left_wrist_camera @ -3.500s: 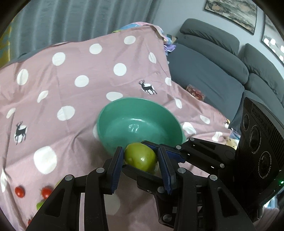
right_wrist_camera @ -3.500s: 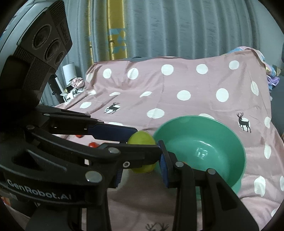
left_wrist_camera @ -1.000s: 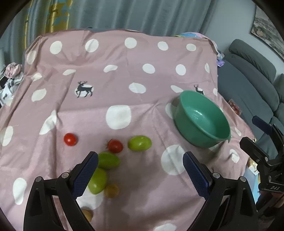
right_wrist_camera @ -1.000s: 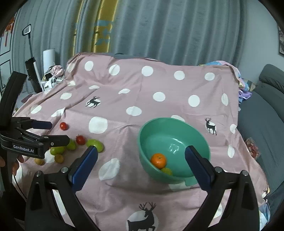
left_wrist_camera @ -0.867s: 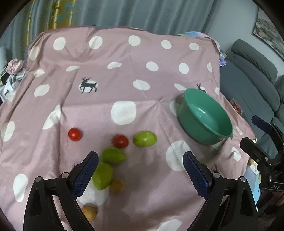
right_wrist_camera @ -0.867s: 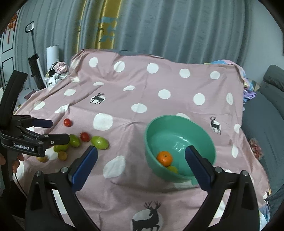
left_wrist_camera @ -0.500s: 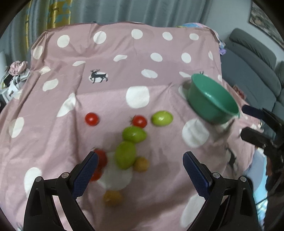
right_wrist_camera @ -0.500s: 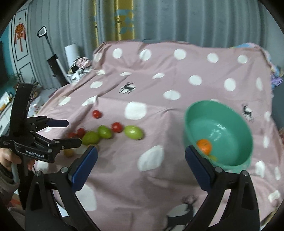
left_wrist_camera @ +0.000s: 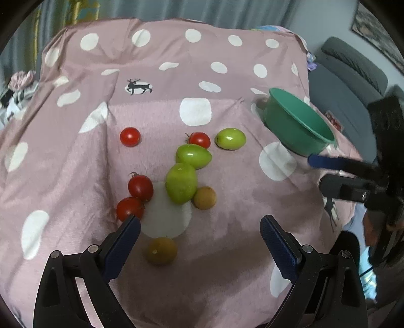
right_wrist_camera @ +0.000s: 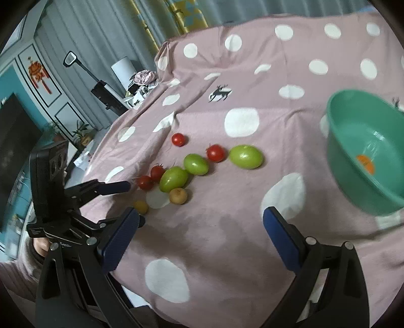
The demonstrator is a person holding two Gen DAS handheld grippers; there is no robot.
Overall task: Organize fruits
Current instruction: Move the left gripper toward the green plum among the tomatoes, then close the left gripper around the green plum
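Observation:
Loose fruit lies on the pink polka-dot cloth (left_wrist_camera: 75, 176): three green fruits, the nearest (left_wrist_camera: 181, 183) in the middle, several red tomatoes such as one (left_wrist_camera: 140, 187) at the left, and two small brown fruits, one (left_wrist_camera: 161, 250) closest to me. My left gripper (left_wrist_camera: 199, 237) is open and empty just above the near brown fruit. The green bowl (right_wrist_camera: 366, 156) stands at the right and holds an orange fruit (right_wrist_camera: 364, 161). My right gripper (right_wrist_camera: 200, 227) is open and empty over bare cloth, right of the fruit cluster (right_wrist_camera: 174, 179).
A grey sofa (left_wrist_camera: 353, 70) lies beyond the table's right edge. Curtains (right_wrist_camera: 151, 15) hang behind. At the left in the right wrist view are a dark cabinet and household clutter (right_wrist_camera: 106, 96). The right gripper's body (left_wrist_camera: 366, 181) shows at the right of the left wrist view.
Earlier my left gripper held a green fruit at the bowl; now it is open and empty. Both grippers have swung left and moved closer to the fruit cluster.

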